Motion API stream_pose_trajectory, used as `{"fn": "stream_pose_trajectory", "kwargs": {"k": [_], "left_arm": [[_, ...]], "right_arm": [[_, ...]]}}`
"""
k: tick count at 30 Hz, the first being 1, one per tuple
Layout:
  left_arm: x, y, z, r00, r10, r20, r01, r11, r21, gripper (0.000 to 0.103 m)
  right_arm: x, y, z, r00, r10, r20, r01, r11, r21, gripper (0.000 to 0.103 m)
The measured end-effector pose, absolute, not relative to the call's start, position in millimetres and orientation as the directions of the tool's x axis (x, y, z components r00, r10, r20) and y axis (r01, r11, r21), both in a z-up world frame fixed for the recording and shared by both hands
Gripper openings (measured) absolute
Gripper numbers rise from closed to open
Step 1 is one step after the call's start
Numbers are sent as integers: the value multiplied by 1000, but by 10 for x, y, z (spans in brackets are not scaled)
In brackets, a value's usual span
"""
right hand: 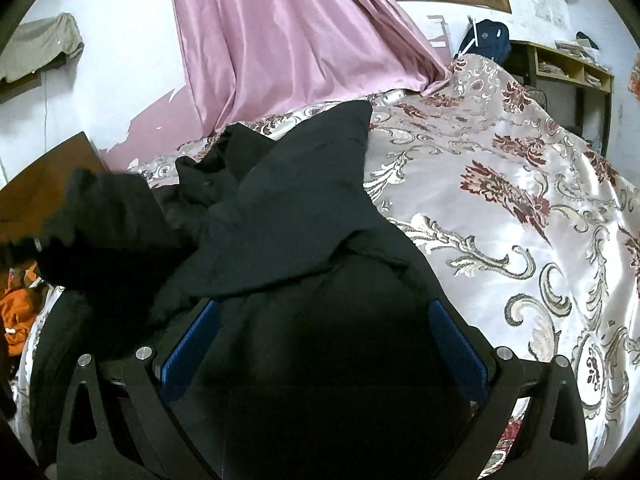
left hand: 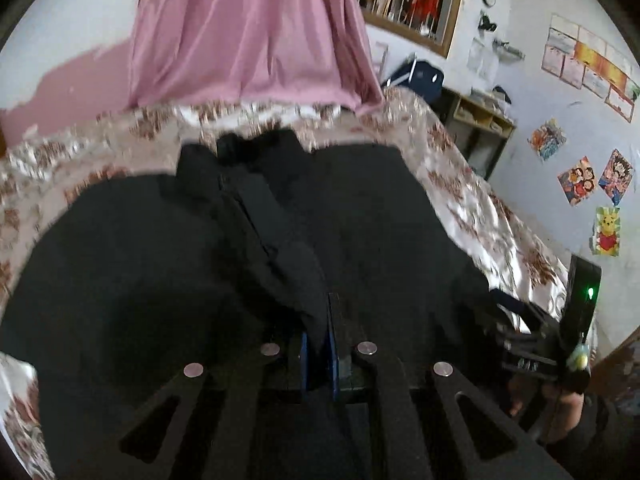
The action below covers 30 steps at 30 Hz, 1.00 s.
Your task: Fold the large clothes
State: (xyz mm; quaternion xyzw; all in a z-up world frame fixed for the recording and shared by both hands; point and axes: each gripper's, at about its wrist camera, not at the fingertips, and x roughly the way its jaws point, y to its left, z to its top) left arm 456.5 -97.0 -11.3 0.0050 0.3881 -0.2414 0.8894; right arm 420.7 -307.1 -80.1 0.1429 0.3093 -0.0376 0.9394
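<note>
Between left fingers, garment edge

Pink curtain, floral bedspread, wall posters, wooden shelf.

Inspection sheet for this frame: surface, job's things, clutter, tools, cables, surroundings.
Surface: bed with floral satin cover.
Job's things: black garment spread on the cover, partly bunched.
Clutter: orange cloth beside the bed.
Tools: left tool shut on a fold of the garment; right tool open over the garment.
Cables: nothing seen.
Surroundings: pink curtain, wall posters, shelf unit, blue backpack.
</note>
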Motion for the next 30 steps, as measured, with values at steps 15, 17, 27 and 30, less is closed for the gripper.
{"fn": "stream_pose_trajectory", "kwargs": {"k": [15, 17, 27, 30], "left_arm": [[3939, -558, 103, 669, -320, -671, 349, 932, -96, 92], [3908, -407, 122, 681, -290, -673, 312, 946, -93, 92], [4036, 739, -135, 677, -144, -722, 53, 988, -148, 93], [4024, 933, -159, 673, -127, -729, 15, 987, -159, 93]], "right_arm": [[3961, -2981, -769, 803, 92, -589, 113, 946, 302, 102], [3915, -2947, -742, 808, 138, -572, 73, 941, 330, 102], [4296, -2437, -934, 623, 450, -640, -86, 853, 515, 86], [4429, -2355, -975, 610, 437, -661, -46, 852, 521, 55]]}}
